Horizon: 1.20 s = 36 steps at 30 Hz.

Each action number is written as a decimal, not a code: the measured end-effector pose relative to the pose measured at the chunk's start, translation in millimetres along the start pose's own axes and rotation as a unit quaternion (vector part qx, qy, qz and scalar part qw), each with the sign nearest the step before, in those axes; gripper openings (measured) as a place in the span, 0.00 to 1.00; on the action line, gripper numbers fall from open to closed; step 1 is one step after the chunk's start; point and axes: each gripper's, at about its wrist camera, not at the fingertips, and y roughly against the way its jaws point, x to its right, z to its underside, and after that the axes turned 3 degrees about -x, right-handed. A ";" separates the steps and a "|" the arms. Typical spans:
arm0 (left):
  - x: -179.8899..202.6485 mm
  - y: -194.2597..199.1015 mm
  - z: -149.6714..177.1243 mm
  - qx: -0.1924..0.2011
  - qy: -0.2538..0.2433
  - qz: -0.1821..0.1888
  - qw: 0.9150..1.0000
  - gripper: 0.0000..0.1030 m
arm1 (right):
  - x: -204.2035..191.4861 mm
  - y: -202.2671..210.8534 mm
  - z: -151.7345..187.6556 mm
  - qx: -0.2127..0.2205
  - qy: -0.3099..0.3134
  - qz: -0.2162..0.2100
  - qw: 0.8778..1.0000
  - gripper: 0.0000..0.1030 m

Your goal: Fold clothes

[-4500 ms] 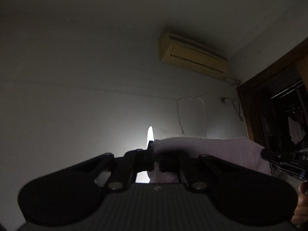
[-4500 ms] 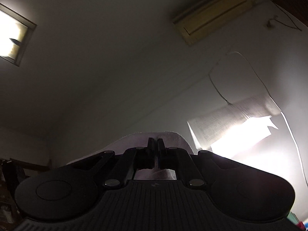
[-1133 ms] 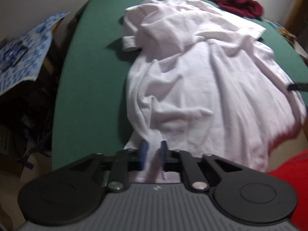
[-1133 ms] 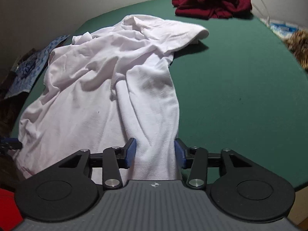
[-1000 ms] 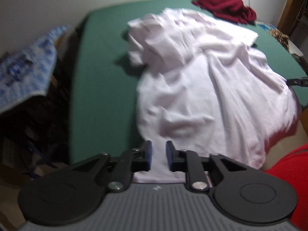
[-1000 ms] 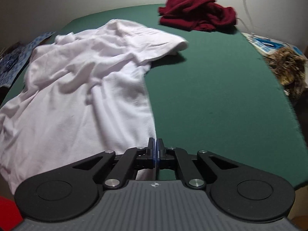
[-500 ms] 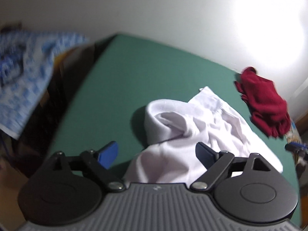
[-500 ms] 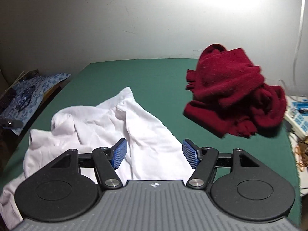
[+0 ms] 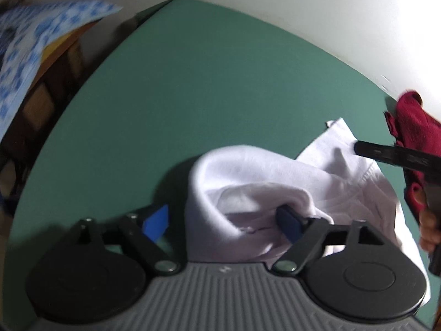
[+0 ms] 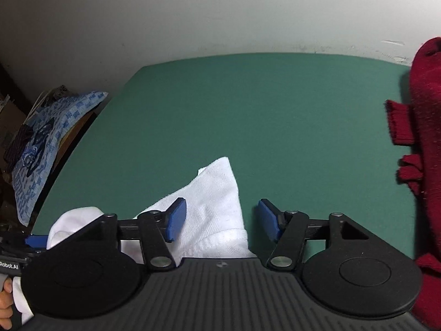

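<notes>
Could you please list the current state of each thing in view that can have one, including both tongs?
Left tongs: open, straddling a bunched fold of the shirt.
Right tongs: open, shirt corner lying between the fingers, not gripped.
White shirt: crumpled, unfolded, lying on the table.
Red garment: heaped, unfolded, at the table's right side.
Green table: far half bare.
Blue patterned cloth: draped over something left of the table.

Both wrist views low over shirt (image 9: pixel 256 182)
</notes>
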 end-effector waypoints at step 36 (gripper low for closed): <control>-65.5 45.0 25.5 0.039 -0.146 -0.031 0.988 0.65 | 14.3 102.5 141.1 -0.006 0.052 0.110 0.992 0.61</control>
